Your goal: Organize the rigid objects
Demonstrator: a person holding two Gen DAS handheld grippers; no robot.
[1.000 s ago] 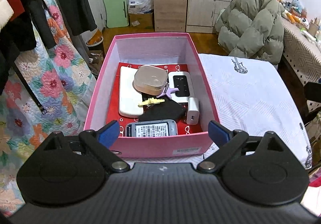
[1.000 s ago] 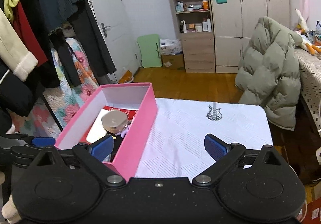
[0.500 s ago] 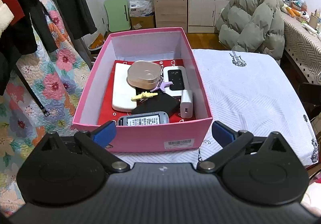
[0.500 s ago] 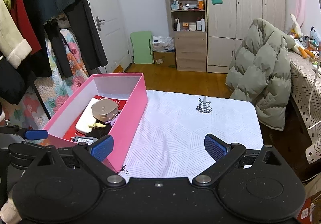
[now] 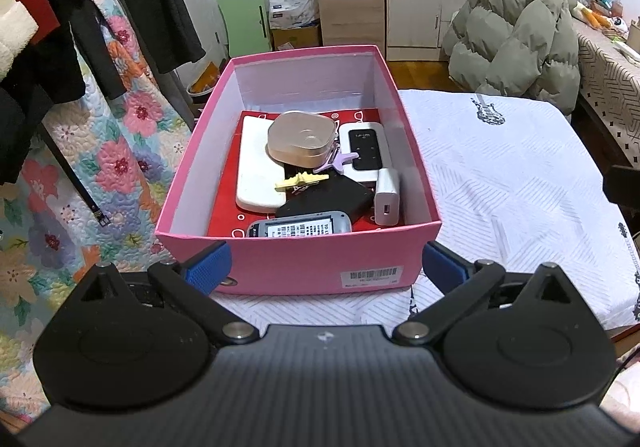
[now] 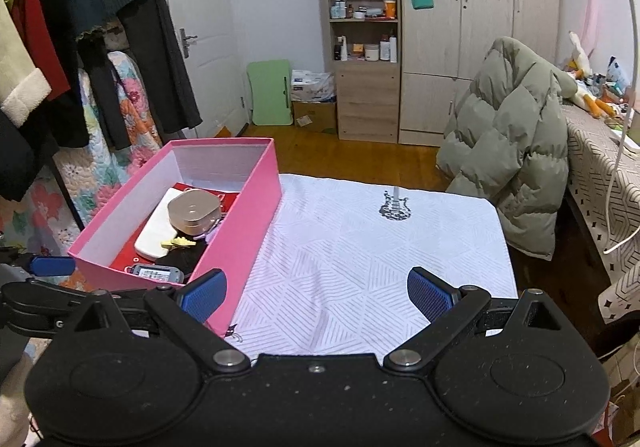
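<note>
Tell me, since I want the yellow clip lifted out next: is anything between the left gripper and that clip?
Yes. The pink box's near wall stands between the open left gripper and the yellow clip, and a grey phone lies just behind it. From above, nothing covers the clip.

No text could be read clearly. The pink box [image 5: 298, 267] carried a white barcode sticker [image 5: 372, 274] on its near wall, with digits too small to read. A grey device [image 5: 300, 226] inside showed a printed label [image 5: 298, 229], also not legible.
</note>
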